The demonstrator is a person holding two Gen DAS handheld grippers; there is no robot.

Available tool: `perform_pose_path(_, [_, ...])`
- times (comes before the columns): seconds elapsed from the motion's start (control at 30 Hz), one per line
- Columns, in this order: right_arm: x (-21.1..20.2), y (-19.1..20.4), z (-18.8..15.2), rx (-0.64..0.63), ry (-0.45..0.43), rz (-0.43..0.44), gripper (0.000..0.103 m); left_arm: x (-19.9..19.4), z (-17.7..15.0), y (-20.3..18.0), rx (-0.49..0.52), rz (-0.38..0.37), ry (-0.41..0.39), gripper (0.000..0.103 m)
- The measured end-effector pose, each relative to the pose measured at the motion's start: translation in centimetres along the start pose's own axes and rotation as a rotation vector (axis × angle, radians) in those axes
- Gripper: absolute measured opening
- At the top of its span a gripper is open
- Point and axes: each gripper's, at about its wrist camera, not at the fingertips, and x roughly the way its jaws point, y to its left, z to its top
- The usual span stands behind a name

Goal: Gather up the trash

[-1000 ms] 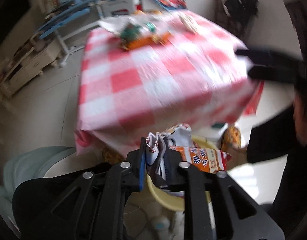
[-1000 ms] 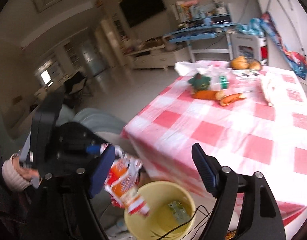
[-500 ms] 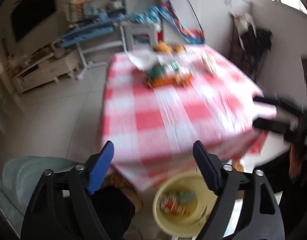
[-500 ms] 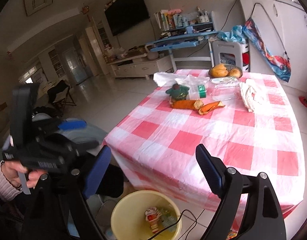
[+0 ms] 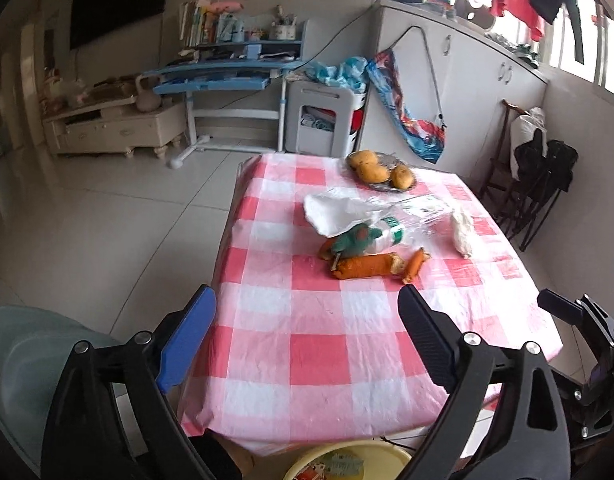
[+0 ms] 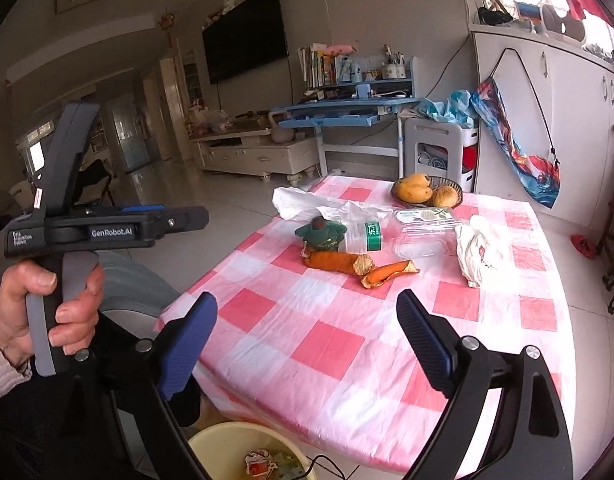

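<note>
A home's living room: a wall television (image 6: 245,34), a blue study desk (image 6: 347,110) with books, and a checked-cloth table (image 6: 347,340).

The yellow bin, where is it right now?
The yellow bin sits on the floor below the table's near edge, bottom of both views, with wrappers inside.

The near half of the checked table (image 5: 319,344) lies bare. Beyond it, carrot pieces (image 5: 363,266), a plastic bottle (image 5: 387,236) and a white bag (image 5: 463,230) crowd the table's middle. A fruit basket (image 5: 381,172) blocks its far edge.
</note>
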Motion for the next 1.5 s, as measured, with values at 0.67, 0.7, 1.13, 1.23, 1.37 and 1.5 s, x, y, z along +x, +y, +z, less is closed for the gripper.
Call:
perform_pose_path(0.67, [3.8, -1.4, 1.9, -0.040, -0.028, -0.099, 0.090, 7.2, 3.7, 0.2, -0.041, 0.041, 0.058, 0.092])
perform_pose_path(0.7, [3.9, -1.3, 1.8, -0.042, -0.024, -0.100, 0.090, 7.1, 3.7, 0.3, -0.040, 0.038, 0.052, 0.092])
perform_pose_path(1.13, [5.2, 0.2, 1.2, -0.065, 0.018, -0.083, 0.093, 5.9, 3.5, -1.1, 0.042, 0.039, 0.020, 0.092])
perform_pose_path(1.23, [5.4, 0.5, 1.0, -0.077, 0.025, -0.085, 0.093, 6.0, 3.4, -0.8, 0.030, 0.035, 0.029, 0.092])
perform_pose_path(1.37, [5.5, 0.7, 0.8, -0.087, 0.029, -0.089, 0.093, 6.2, 3.3, -0.7, 0.021, 0.032, 0.038, 0.092])
perform_pose_path(1.5, [5.5, 0.7, 0.8, -0.086, 0.028, -0.091, 0.093, 6.2, 3.3, -0.7, 0.025, 0.031, 0.038, 0.092])
